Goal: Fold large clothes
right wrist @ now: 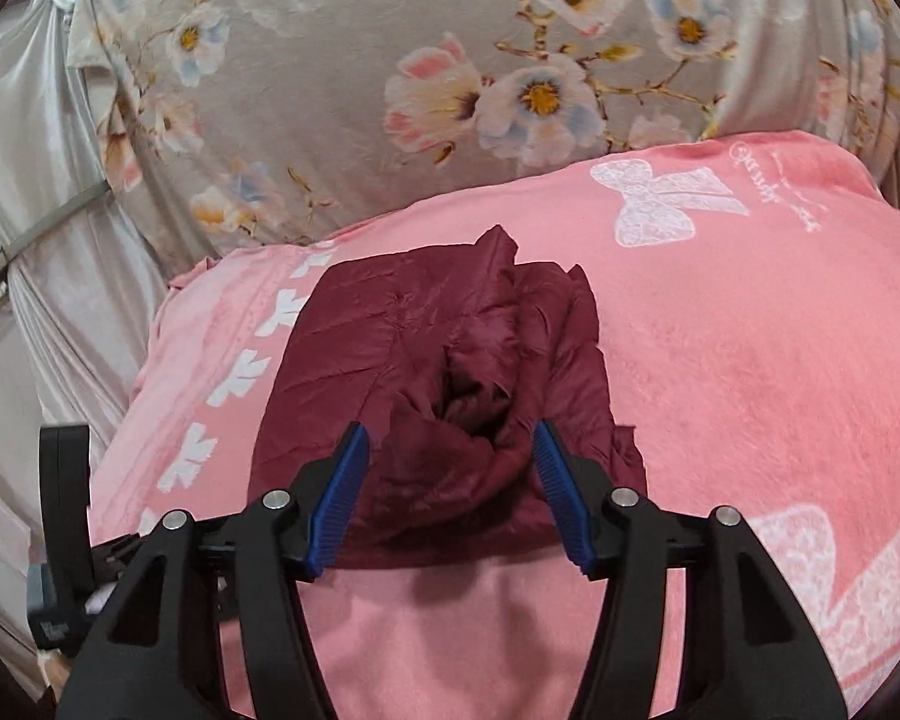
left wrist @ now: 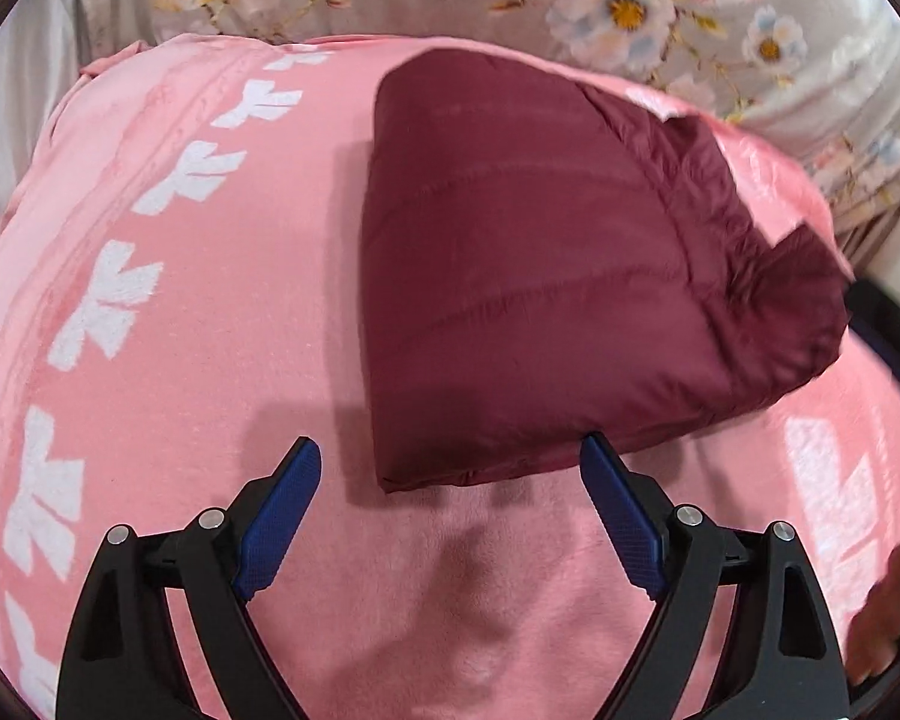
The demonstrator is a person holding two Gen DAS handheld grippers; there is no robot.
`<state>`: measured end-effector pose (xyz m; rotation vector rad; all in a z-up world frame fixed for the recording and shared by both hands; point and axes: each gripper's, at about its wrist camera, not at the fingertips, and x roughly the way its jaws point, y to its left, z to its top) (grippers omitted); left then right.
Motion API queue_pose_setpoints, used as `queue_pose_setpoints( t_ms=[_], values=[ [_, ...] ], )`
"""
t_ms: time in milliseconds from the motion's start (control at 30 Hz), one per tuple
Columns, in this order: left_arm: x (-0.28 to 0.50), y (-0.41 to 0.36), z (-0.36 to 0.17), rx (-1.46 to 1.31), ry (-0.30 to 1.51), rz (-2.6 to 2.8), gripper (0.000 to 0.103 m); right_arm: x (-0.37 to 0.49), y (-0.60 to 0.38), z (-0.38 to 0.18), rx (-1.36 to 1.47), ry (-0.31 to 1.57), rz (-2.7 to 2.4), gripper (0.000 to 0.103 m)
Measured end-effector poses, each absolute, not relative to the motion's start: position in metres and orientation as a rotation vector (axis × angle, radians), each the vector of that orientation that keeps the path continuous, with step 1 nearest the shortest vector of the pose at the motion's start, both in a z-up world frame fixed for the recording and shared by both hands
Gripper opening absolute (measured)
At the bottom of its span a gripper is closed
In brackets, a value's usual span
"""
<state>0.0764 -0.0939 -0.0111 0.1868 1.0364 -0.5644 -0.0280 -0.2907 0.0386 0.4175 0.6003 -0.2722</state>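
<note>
A folded dark red puffer jacket [left wrist: 540, 276] lies on a pink blanket [left wrist: 210, 312] with white bow prints. My left gripper [left wrist: 450, 447] stands wide open just at the jacket's near edge; the near corner of the fold lies between its blue pads [left wrist: 282, 516] without touching them. In the right wrist view the jacket [right wrist: 390, 348] shows a bunched, crumpled fold on its near side. My right gripper [right wrist: 450, 431] is open around that bunch, its pads [right wrist: 336, 492] beside the fabric and not pressing on it.
A grey floral sheet [right wrist: 390, 60] rises behind the blanket [right wrist: 750, 360]. Silvery cloth [right wrist: 42, 240] hangs at the left. A black part of the other gripper [right wrist: 60, 480] shows at the lower left of the right wrist view; a blurred hand [left wrist: 888, 600] is at the left wrist view's right edge.
</note>
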Motion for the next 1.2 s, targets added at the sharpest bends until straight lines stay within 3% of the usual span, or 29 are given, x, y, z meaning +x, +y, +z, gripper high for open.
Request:
queue_pose_setpoints(
  t_ms=[33, 67, 100, 167, 300, 467, 567, 700, 733, 833, 933, 1000, 1033, 1067, 1133, 1200],
  values=[
    [0.076, -0.097, -0.013, 0.197, 1.035, -0.560, 0.085, -0.022, -0.292, 0.034, 0.410, 0.621, -0.273, 0.049],
    [0.077, -0.100, -0.016, 0.209, 1.032, -0.551, 0.085, -0.017, -0.293, 0.030, 0.411, 0.639, -0.261, 0.029],
    [0.079, -0.101, -0.017, 0.220, 1.027, -0.536, 0.085, -0.013, -0.295, 0.026, 0.419, 0.651, -0.247, 0.019],
    [0.084, -0.106, -0.022, 0.254, 1.012, -0.499, 0.082, -0.014, -0.302, 0.022, 0.445, 0.650, -0.229, 0.007],
    [0.093, -0.111, -0.029, 0.249, 1.042, -0.505, 0.074, -0.029, -0.323, 0.013, 0.485, 0.637, -0.275, 0.003],
    [0.101, -0.117, -0.038, 0.266, 1.068, -0.484, 0.045, -0.032, -0.357, -0.029, 0.476, 0.760, -0.440, 0.000],
    [0.102, -0.119, -0.039, 0.273, 1.060, -0.481, 0.044, -0.049, -0.371, -0.048, 0.599, 0.747, -0.426, 0.000],
    [0.106, -0.122, -0.041, 0.279, 1.057, -0.476, 0.045, -0.068, -0.362, -0.011, 0.575, 0.608, -0.405, 0.004],
    [0.106, -0.122, -0.041, 0.275, 1.057, -0.475, 0.046, -0.067, -0.360, -0.004, 0.576, 0.598, -0.373, 0.011],
    [0.105, -0.122, -0.041, 0.265, 1.060, -0.472, 0.046, -0.053, -0.348, 0.010, 0.568, 0.586, -0.264, 0.053],
    [0.106, -0.121, -0.042, 0.261, 1.061, -0.472, 0.046, -0.034, -0.336, 0.005, 0.560, 0.629, -0.213, 0.054],
    [0.109, -0.120, -0.042, 0.259, 1.063, -0.474, 0.046, -0.017, -0.329, -0.007, 0.560, 0.668, -0.171, 0.049],
    [0.110, -0.120, -0.041, 0.258, 1.066, -0.476, 0.044, -0.012, -0.327, -0.011, 0.555, 0.683, -0.155, 0.026],
    [0.110, -0.120, -0.040, 0.260, 1.065, -0.478, 0.042, -0.007, -0.324, -0.014, 0.546, 0.696, -0.153, 0.013],
    [0.109, -0.119, -0.035, 0.261, 1.065, -0.485, 0.040, -0.012, -0.321, -0.004, 0.509, 0.664, -0.178, 0.005],
    [0.108, -0.120, -0.030, 0.256, 1.059, -0.502, 0.040, -0.021, -0.324, 0.008, 0.497, 0.626, -0.206, 0.004]
  ],
)
